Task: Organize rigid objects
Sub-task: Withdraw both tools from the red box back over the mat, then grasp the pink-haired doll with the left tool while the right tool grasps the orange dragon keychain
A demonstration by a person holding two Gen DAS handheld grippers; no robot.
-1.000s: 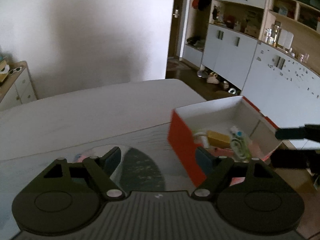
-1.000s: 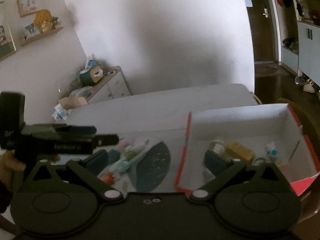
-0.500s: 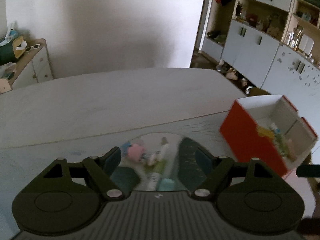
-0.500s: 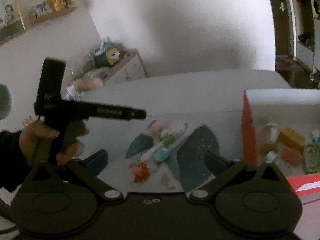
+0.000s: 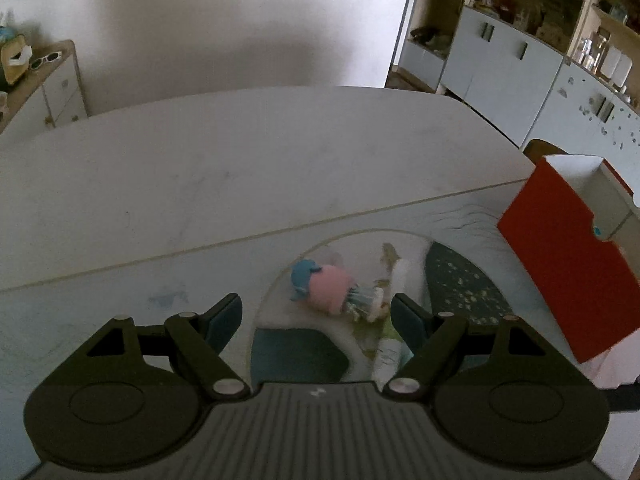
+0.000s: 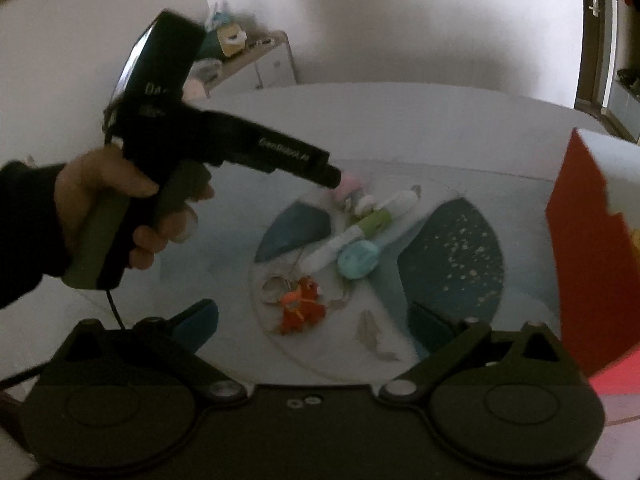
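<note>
Pale table (image 5: 240,168) with a light blue mat (image 6: 516,184) on it, white wall behind, a dresser (image 5: 52,88) off to one side and pale cupboards (image 5: 500,64) on the other. Small toys sit on the mat's round patch: a pink toy (image 5: 330,288), a green and white pen (image 6: 360,232), an orange figure (image 6: 300,308). The red box (image 5: 560,256) stands at the mat's edge. The left gripper (image 5: 316,316) and right gripper (image 6: 314,326) both have their fingers spread apart, empty.

Dim, motion-blurred, fisheye-warped edges
</note>
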